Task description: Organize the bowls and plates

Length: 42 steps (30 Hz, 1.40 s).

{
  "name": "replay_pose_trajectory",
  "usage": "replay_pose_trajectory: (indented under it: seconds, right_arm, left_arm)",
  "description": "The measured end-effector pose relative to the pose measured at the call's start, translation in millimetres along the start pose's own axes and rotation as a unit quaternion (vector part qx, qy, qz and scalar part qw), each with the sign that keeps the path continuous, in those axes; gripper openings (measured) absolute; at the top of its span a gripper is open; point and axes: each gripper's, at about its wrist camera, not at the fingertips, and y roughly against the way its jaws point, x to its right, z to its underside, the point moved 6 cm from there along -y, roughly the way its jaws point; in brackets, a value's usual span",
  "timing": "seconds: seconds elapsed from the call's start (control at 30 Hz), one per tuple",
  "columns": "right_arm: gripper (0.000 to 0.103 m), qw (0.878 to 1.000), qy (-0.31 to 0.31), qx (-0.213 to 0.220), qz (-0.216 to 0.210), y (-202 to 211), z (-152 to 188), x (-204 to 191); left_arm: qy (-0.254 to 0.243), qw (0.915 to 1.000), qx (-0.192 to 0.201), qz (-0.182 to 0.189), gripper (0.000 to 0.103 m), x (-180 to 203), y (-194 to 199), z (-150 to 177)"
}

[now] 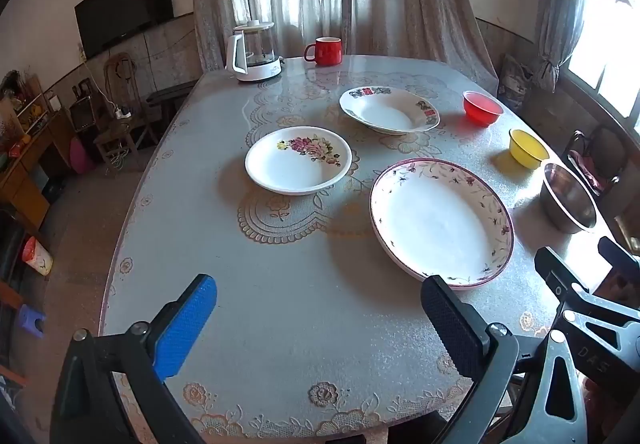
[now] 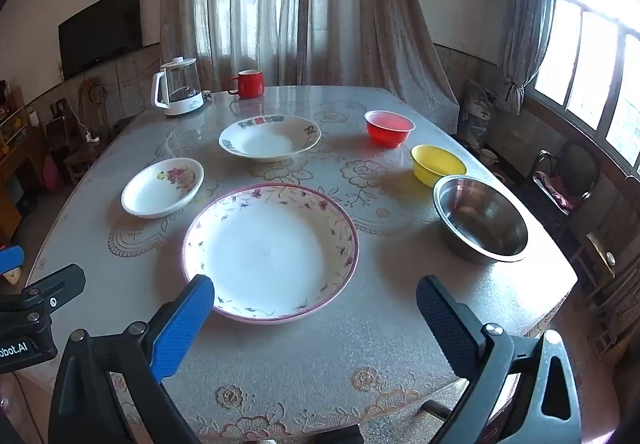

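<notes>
Three plates lie apart on the table: a large pink-rimmed plate (image 1: 440, 220) (image 2: 270, 252) nearest, a small rose-print plate (image 1: 298, 160) (image 2: 162, 188) to its left, and a deep patterned plate (image 1: 388, 110) (image 2: 270, 138) farther back. On the right stand a red bowl (image 1: 482, 108) (image 2: 388, 128), a yellow bowl (image 1: 528, 148) (image 2: 438, 164) and a steel bowl (image 1: 570, 198) (image 2: 480, 220). My left gripper (image 1: 320, 324) is open and empty above the near table edge. My right gripper (image 2: 316, 318) is open and empty, just short of the large plate.
A white kettle (image 1: 254, 52) (image 2: 178, 88) and a red mug (image 1: 324, 51) (image 2: 248, 83) stand at the table's far edge. The table (image 1: 280, 304) has a lace-patterned cover. Chairs and shelves stand on the left, and a chair (image 2: 568, 176) by the window.
</notes>
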Motion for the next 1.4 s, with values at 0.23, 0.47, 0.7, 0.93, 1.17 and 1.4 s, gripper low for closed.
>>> replay_pose_trajectory:
  seconds: [0.23,0.47,0.7,0.93,1.17,1.4]
  right_arm:
    - [0.103,1.0,0.001,-0.006,-0.003,-2.4,-1.1,-2.2]
    - [0.103,1.0,0.0,-0.012,-0.011,-7.5,-1.8,-2.6]
    - [0.103,1.0,0.001,-0.014,-0.009,-8.6,-0.2,-0.8]
    - [0.103,1.0,-0.001,-0.016,-0.006,-8.9,-0.7,2.9]
    - [0.103,1.0,-0.009,-0.017,-0.001,-10.5,-1.8,6.6]
    - [0.103,1.0,-0.006,-0.016,0.0,-11.5,-4.4,4.1]
  left_arm:
    - [0.003,1.0,0.002,-0.002,0.103,3.7,-1.9,-2.6]
    - [0.004,1.0,-0.002,0.001,0.103,-2.7,-1.9,-4.6]
    - [-0.001,1.0,-0.002,0.004,0.103,2.1,-2.9,-5.2]
    - [-0.003,1.0,-0.002,0.006,0.103,5.6,-5.3,-5.4]
    - [-0.003,1.0,-0.003,0.007,0.103,4.9,-7.3,-5.9]
    - [-0.001,1.0,-0.004,0.005,0.103,2.1,-7.4,-6.0]
